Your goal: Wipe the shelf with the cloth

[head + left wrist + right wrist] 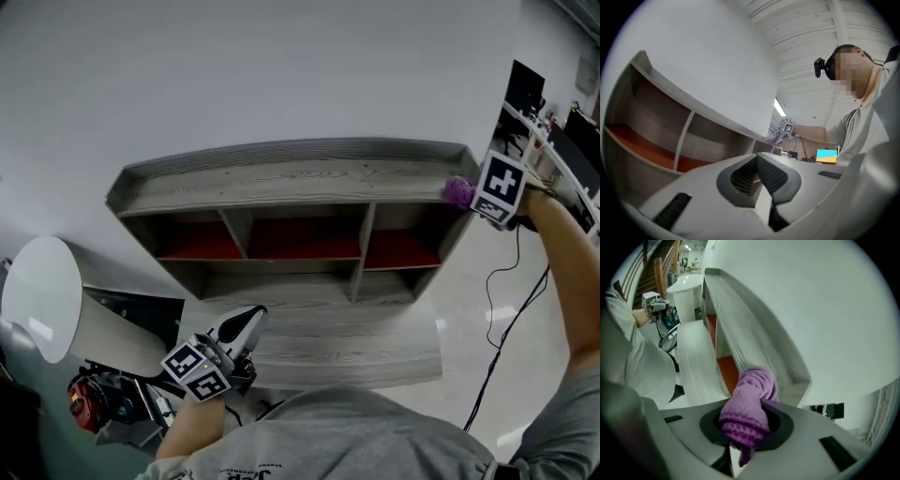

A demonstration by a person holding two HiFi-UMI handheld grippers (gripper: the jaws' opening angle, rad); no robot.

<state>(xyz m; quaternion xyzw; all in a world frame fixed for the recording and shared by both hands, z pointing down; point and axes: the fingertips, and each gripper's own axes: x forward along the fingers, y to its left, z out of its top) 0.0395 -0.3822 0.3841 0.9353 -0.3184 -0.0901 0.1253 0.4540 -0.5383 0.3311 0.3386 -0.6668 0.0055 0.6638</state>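
Clamping a bunched purple knitted cloth [749, 401], the right gripper [746, 430] presses it to the right end of the grey wood-grain shelf [281, 178]; the left gripper [757, 161] hangs closed, empty.

Shelf [300, 178]: top board lay open, hemmed by low rim at back and ends; cloth [457, 192] occupied its right end. Beneath, three red bays stood open-fronted, parted by two uprights. White round stand [42, 300] crowded the shelf's left.
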